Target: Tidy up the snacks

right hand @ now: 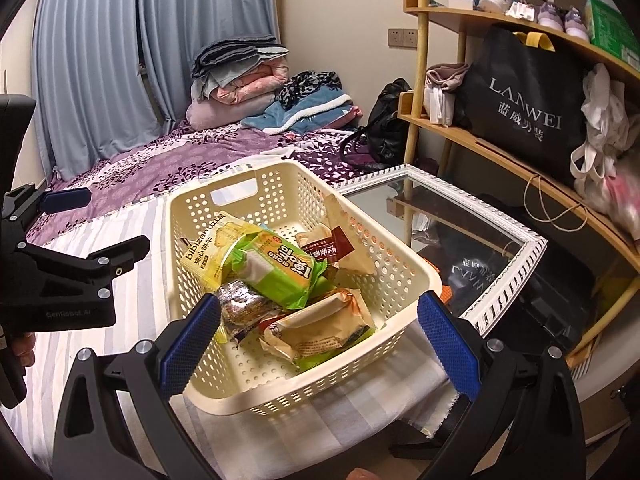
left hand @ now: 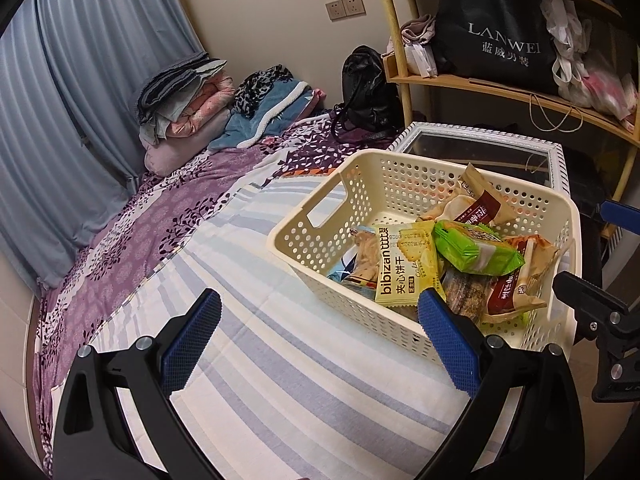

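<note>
A cream perforated basket (left hand: 384, 184) (right hand: 280, 184) stands on a striped cloth at the bed's corner. Inside lie several snack packs: a yellow biscuit pack (left hand: 404, 264) (right hand: 208, 248), a green pack (left hand: 476, 246) (right hand: 276, 270), brown-and-cream packs (left hand: 486, 200) (right hand: 320, 328) and a dark wrapped bar (right hand: 244, 308). My left gripper (left hand: 320, 344) hovers open over the cloth, just short of the basket's near wall. Open too, my right gripper (right hand: 318, 340) straddles the basket's near corner with nothing held. Each gripper shows at the edge of the other's view.
A white-framed mirror (right hand: 472, 248) lies flat right of the basket. Behind it stands a wooden shelf (right hand: 500, 148) with a black bag (right hand: 524, 108). Folded bedding (left hand: 188, 96) and a black handbag (left hand: 368, 92) rest at the bed's far end by blue curtains (left hand: 60, 100).
</note>
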`<state>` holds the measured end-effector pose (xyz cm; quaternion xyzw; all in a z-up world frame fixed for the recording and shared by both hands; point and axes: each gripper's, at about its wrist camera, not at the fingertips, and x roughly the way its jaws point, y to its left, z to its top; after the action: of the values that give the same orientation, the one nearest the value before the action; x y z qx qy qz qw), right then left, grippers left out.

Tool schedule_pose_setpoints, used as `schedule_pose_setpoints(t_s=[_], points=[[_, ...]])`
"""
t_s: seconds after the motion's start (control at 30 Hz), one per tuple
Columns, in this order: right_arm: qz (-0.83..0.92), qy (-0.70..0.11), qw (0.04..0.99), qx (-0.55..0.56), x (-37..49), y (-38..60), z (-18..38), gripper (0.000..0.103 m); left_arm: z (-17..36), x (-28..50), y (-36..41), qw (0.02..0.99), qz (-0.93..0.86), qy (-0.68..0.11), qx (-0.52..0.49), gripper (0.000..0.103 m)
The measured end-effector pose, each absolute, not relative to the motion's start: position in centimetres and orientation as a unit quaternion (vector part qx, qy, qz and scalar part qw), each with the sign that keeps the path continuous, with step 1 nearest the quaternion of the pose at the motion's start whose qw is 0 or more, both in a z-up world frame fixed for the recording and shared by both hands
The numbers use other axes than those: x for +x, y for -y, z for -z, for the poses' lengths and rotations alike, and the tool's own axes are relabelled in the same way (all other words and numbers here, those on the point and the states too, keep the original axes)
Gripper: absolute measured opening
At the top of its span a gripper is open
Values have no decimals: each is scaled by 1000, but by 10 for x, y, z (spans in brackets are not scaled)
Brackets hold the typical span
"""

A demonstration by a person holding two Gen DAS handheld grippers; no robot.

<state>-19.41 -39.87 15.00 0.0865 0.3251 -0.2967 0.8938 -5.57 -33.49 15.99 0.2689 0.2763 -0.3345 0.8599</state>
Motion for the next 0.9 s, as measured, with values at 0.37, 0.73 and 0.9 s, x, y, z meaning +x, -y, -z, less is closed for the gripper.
schedule_pose_setpoints(t_s=[0.37,0.73,0.9], points=[[292,-327,895,81,-194,396,-148,98,-156,-59,336,856,335,-273,283,100],[298,-328,893,76,-196,398,-139,98,-147,-64,349,850,324,-266,318,100],[296,-328,894,79,-196,402,-137,98,-145,-66,355,847,324,-264,328,100]])
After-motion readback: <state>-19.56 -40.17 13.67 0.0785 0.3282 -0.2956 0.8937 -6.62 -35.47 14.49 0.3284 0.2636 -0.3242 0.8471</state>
